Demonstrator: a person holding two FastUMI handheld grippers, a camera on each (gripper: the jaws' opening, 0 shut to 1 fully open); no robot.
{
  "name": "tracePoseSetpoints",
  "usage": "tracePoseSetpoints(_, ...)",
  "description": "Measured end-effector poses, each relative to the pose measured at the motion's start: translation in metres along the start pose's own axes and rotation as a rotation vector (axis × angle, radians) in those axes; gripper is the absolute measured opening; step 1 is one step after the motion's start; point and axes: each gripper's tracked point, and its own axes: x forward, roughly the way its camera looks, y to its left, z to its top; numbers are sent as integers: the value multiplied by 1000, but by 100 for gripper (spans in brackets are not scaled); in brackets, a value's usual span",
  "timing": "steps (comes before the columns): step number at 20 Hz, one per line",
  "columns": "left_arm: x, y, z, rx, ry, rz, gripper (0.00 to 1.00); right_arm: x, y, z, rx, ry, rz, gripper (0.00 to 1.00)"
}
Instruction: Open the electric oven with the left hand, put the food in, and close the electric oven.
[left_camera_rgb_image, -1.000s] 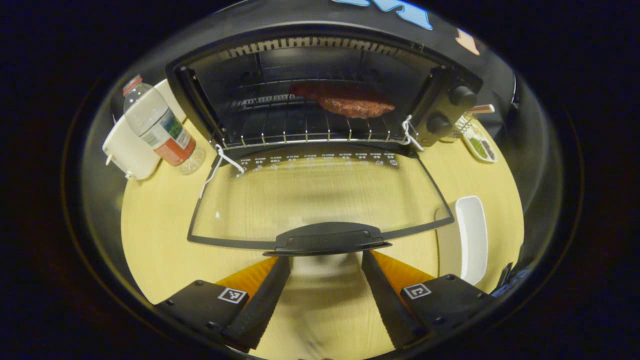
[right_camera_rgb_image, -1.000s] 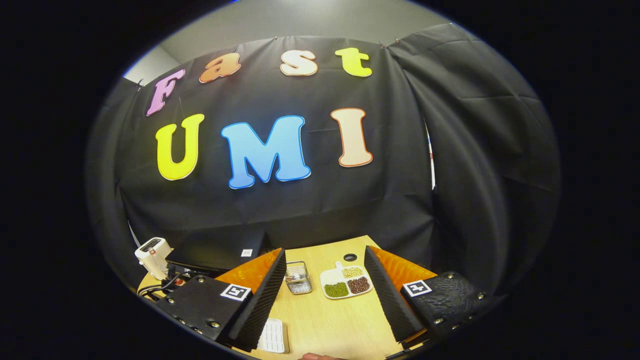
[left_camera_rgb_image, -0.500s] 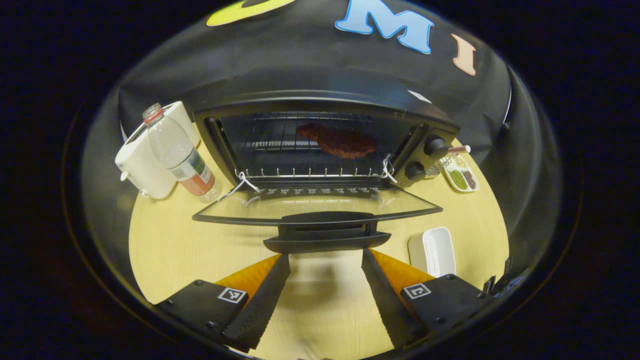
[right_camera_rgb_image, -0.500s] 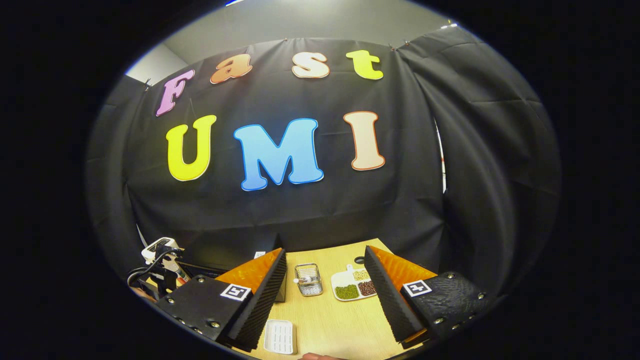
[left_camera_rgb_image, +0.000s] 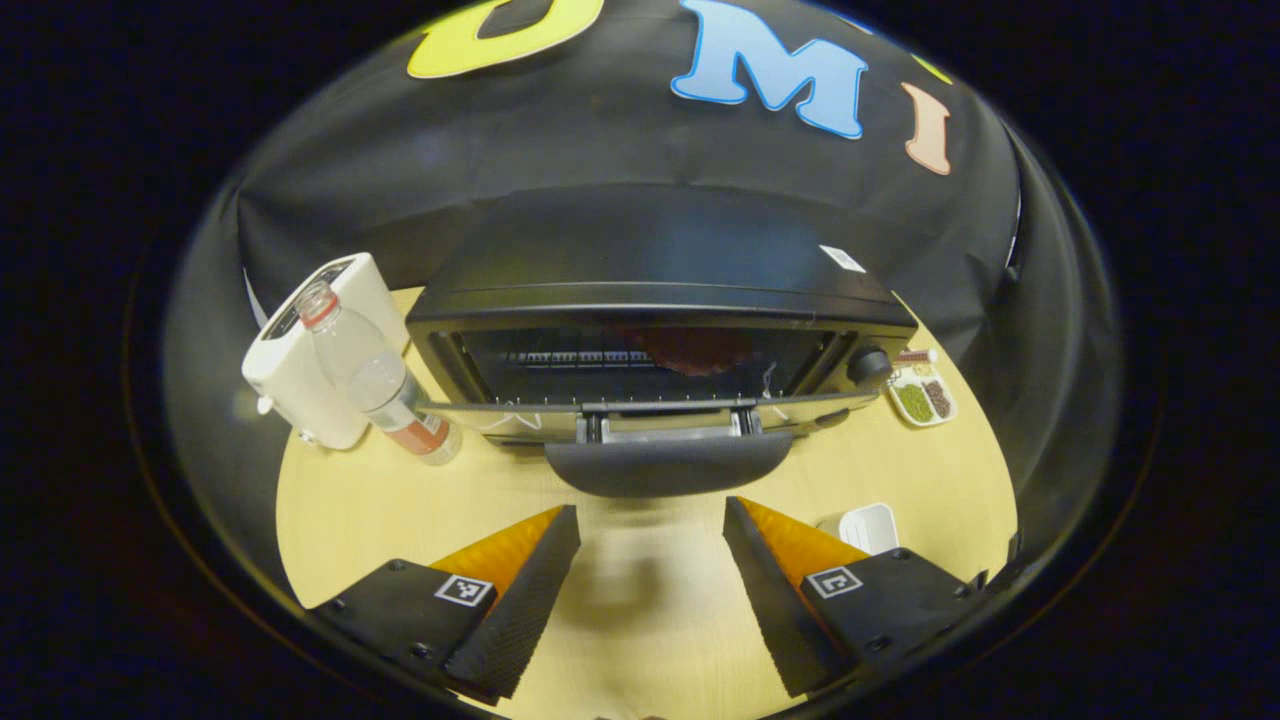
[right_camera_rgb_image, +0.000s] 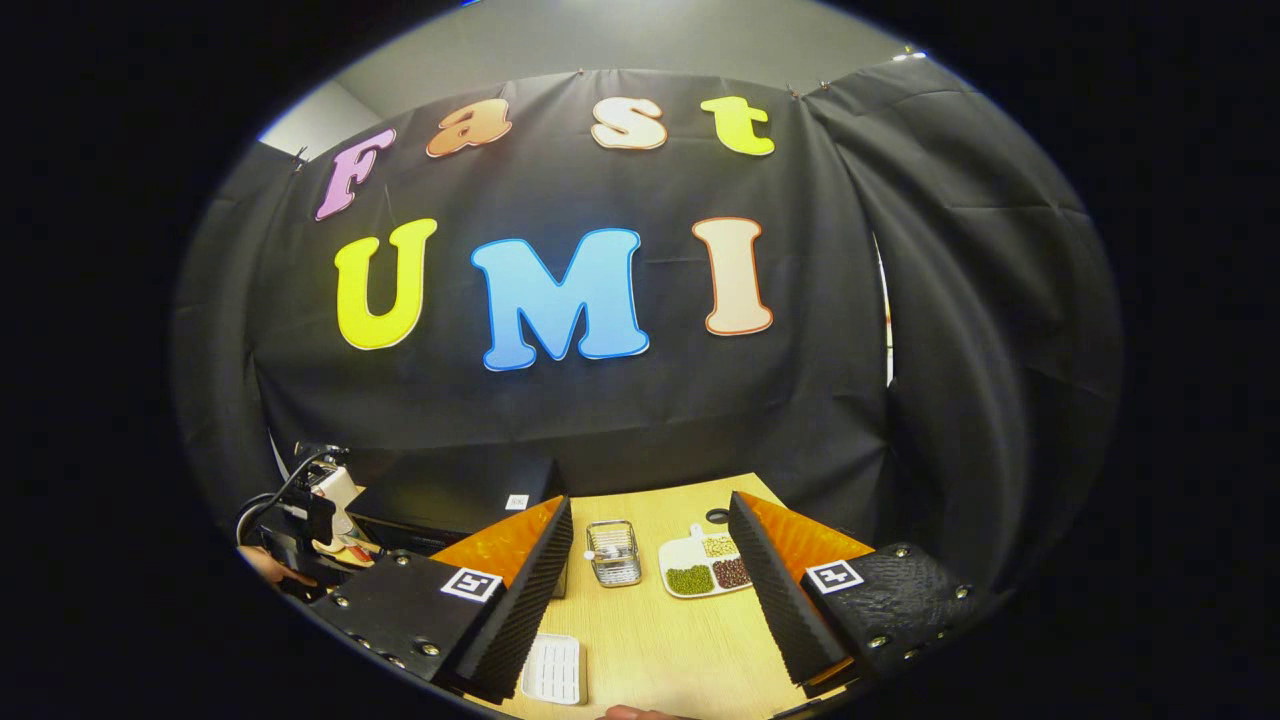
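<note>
In the left gripper view, the left hand-held gripper (left_camera_rgb_image: 650, 590) hangs over the pale wooden table (left_camera_rgb_image: 340, 500) with its two black ribbed fingers spread wide and nothing between them. Just beyond the fingertips and apart from them is the curved black handle (left_camera_rgb_image: 668, 468) of the glass oven door (left_camera_rgb_image: 640, 408), which is tilted up close to the front of the black electric oven (left_camera_rgb_image: 660, 300) but not flush with it; a dark gap remains above its upper edge. Through that gap the reddish-brown slab of meat (left_camera_rgb_image: 695, 347) lies on the wire rack inside. A small white rectangular dish (left_camera_rgb_image: 868, 525) sits on the table by the right finger. Left of the oven a clear plastic water bottle with a red cap (left_camera_rgb_image: 375, 375) stands in front of a white boxy appliance (left_camera_rgb_image: 305, 370). To the oven's right lies a white sectioned plate of green and brown beans (left_camera_rgb_image: 922, 398).

In the right gripper view, the right hand-held gripper (right_camera_rgb_image: 650, 590) is likewise wide open and empty, held above the table (right_camera_rgb_image: 660, 640). Beyond its fingers stand a small wire basket (right_camera_rgb_image: 613, 552) and the bean plate (right_camera_rgb_image: 705, 570)
</note>
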Motion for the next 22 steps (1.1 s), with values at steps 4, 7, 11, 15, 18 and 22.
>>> tracePoseSetpoints(4,-9,-4,20,-2,-73,-15,98,4,1,4,-12,-8,8,95)
tracePoseSetpoints(7,-40,-21,57,6,-208,-27,98,8,5,7,-21,-10,26,95)
tracePoseSetpoints(11,-119,-44,114,24,-470,-15,100,12,16,30,-24,-48,57,95)
tracePoseSetpoints(15,-227,-65,152,48,-757,5,97,2,32,67,-33,-129,83,95)
tracePoseSetpoints(18,-292,-65,167,79,-871,35,94,-17,44,93,-40,-179,97,95)
tracePoseSetpoints(22,-350,-69,183,49,-989,11,97,-43,58,127,-25,-238,100,95)
